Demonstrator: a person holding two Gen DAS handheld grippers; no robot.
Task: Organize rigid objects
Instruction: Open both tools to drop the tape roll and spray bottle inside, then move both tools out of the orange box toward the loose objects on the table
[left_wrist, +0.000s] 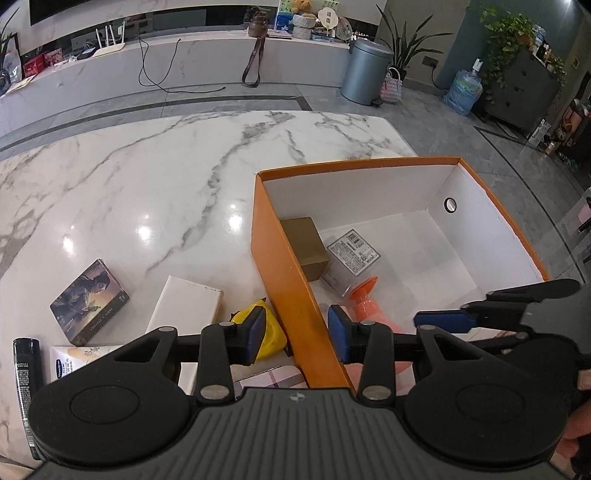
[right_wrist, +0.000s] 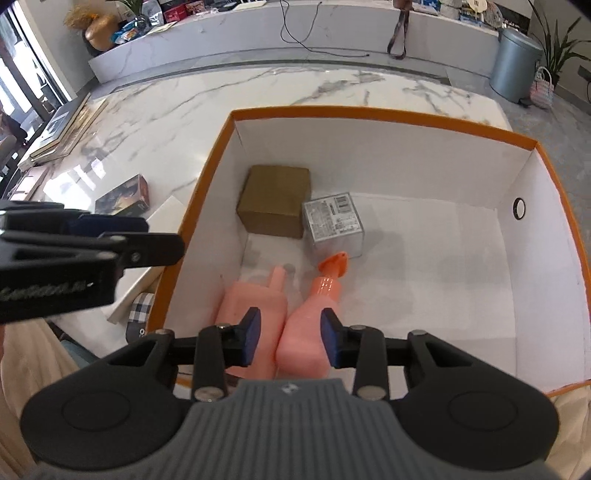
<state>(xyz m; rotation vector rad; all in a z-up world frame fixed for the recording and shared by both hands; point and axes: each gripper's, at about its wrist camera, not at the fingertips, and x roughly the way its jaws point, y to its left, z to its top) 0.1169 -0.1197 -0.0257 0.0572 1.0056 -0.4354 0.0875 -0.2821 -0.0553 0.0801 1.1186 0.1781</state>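
1. Orange walls and a white inside: that is the big box (right_wrist: 369, 114) on the marble tabletop (left_wrist: 147, 177), and it sits at the tabletop's right edge.
2. Your right gripper (right_wrist: 290, 338) hangs inside the box, near its front wall, pointing down.
3. Its blue pads sit on both sides of a pink bottle with an orange spout (right_wrist: 310, 325). They look clenched on the bottle's fat part, so your right claw is grasping it.
4. A second pink bottle (right_wrist: 255, 306) lies just beside it on the left, touching it or very near.
5. A brown cardboard box (right_wrist: 275, 199) sits against the left wall of the big box. A clear little box with a label (right_wrist: 334, 225) sits just beside it on the right.
6. Your left gripper (left_wrist: 295, 334) hangs over the big box's left wall. One pad is outside the wall and one is inside.
7. The pads do not press on the wall, so your left claw is released and holds nothing.
8. Outside, near the tabletop's front edge, lie a yellow thing (left_wrist: 267, 332), a white box (left_wrist: 188, 306), a picture card box (left_wrist: 90, 301) and a black tube (left_wrist: 26, 369).
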